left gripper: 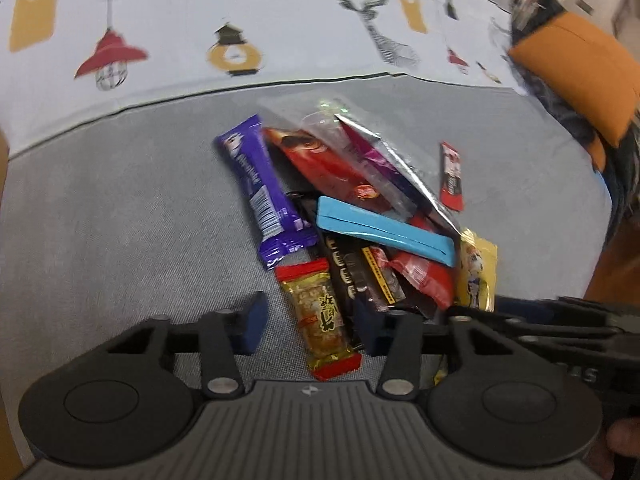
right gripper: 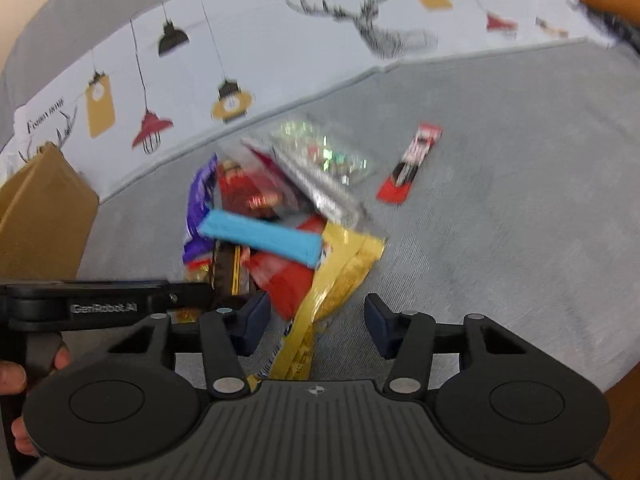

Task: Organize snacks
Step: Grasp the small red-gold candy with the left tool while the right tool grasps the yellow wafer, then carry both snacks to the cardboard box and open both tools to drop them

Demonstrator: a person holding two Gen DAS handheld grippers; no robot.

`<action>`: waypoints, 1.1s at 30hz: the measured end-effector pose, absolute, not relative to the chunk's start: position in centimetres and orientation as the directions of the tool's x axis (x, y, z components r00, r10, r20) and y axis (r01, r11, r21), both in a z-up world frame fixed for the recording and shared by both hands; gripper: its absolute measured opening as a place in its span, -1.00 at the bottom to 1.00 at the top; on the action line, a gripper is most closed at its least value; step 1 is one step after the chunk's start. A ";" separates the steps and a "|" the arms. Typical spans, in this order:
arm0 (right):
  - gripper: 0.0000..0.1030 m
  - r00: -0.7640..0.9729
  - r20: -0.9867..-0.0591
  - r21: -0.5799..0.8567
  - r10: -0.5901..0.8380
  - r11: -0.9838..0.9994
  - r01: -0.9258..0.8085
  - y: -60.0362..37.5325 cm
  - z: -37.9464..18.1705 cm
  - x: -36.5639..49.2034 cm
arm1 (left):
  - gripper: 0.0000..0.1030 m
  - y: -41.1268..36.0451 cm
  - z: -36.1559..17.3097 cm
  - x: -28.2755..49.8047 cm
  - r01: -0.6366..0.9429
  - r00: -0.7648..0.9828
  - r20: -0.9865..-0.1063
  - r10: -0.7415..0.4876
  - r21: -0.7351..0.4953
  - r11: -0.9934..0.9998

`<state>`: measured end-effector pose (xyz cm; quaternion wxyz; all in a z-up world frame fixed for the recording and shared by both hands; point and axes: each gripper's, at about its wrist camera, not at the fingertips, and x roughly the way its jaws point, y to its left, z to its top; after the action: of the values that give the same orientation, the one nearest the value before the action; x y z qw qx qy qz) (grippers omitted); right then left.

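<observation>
We see a grey sofa seat (left gripper: 120,220) with a heap of snack packets (left gripper: 360,216) at its middle, light, crinkly and slippery. Our left gripper (left gripper: 310,322) and right gripper (right gripper: 316,322) both gape, empty; we judge the packets' sealed ends the best hold.

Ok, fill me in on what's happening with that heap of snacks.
A person holds a gripper in each hand over a pile of wrapped snacks on a grey cushion. The left gripper is open, its fingers either side of a red-and-gold bar. The right gripper is open over a yellow packet. Nothing is gripped yet. One small red packet lies apart from the pile.
</observation>
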<state>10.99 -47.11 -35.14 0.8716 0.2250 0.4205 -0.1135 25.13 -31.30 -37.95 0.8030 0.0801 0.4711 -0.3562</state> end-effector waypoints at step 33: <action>-0.75 0.768 -0.640 0.318 -0.008 0.908 0.274 -37.7 -27.7 6.9 | -0.63 -19.7 -28.3 17.8 0.572 0.505 -0.672 -0.541 -0.209 0.793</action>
<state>6.87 -37.67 -27.74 0.9186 0.2008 0.3315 -0.0767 17.84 -19.73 -28.33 0.8673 0.0203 0.3799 -0.3211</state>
